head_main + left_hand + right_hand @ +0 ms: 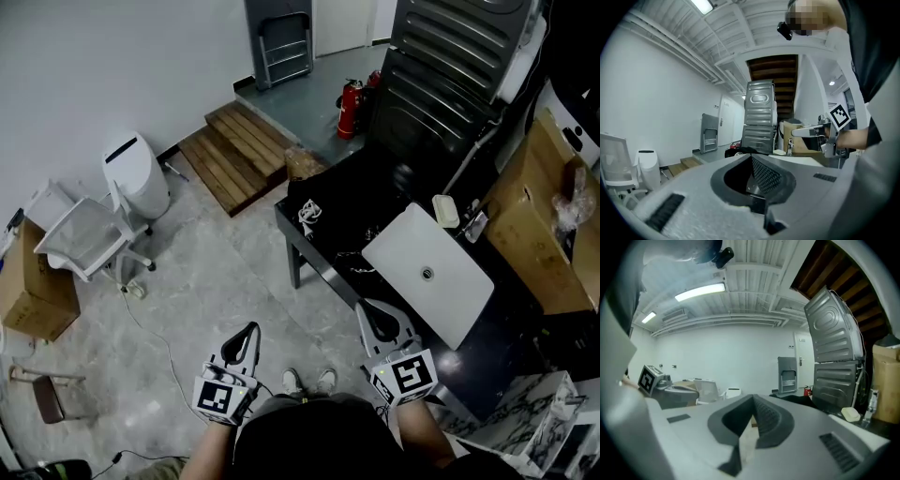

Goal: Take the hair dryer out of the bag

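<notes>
Black tabletop: the low black table (323, 272) stands on the grey stone floor (216, 281). On it lie a white flat case (427, 272) with a small round mark in its middle and, at the far left end, a crumpled black cloth heap (323, 202) with white print. I cannot tell which of the two is the bag. The hair dryer itself is hidden in every view.

The right claw (367, 309) (752, 400) is held nearly level, jaws pressed together with nothing between them. In the head view its tips sit just beside the near long edge of the white flat case, not touching it, and well apart from the black cloth heap.

The left claw (251, 330) (751, 158) is closed and empty too. It hangs over the floor to the left of the table, well apart from both things on it. Each claw's own view shows the other off to its side.

A small cream block (446, 210) lies just beyond the case. Past the table are a cardboard box (539, 220), a red fire extinguisher (349, 108), wooden steps (239, 150) and a white mesh chair (89, 234).
</notes>
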A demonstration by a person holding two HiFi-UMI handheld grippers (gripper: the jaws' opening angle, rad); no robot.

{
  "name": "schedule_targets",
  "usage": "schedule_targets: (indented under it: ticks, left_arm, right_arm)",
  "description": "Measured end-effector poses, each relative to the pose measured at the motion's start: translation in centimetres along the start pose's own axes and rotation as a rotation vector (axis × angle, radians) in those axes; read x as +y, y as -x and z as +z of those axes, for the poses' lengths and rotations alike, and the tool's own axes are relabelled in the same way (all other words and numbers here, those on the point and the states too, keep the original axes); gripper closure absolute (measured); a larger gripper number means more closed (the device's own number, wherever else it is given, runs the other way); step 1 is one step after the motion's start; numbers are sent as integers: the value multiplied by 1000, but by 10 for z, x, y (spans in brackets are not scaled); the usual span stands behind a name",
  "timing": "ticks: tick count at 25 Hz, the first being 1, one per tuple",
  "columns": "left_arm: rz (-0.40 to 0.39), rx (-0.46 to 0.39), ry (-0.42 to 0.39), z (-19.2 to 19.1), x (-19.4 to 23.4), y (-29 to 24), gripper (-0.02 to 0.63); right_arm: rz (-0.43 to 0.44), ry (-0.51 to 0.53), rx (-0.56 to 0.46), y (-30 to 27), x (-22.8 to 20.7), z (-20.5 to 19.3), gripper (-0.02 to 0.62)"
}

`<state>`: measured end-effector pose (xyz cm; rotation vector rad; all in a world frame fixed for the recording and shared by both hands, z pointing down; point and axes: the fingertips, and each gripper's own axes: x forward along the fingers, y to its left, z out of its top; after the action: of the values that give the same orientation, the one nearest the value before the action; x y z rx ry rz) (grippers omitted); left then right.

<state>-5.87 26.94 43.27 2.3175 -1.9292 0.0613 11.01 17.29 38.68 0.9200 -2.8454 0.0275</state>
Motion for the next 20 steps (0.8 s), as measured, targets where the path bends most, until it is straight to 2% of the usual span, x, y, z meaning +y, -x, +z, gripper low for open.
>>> schedule_targets:
  ticks: [9, 14, 18, 20]
  left_arm:
    - [-60, -11, 59, -6, 18, 1, 583]
    - [-100, -34, 21, -22, 37, 7, 583]
    - [-128, -19, 46, -25, 37, 2, 583]
    - [-143, -19, 33, -27, 38, -6, 583]
  right_arm:
    - [-55, 53, 38, -6, 19, 3, 583]
    - [-94, 72, 45, -7, 33, 2, 583]
    - [-121, 80, 55, -5, 32, -1, 583]
    - [-133, 77, 51, -9, 25, 0, 583]
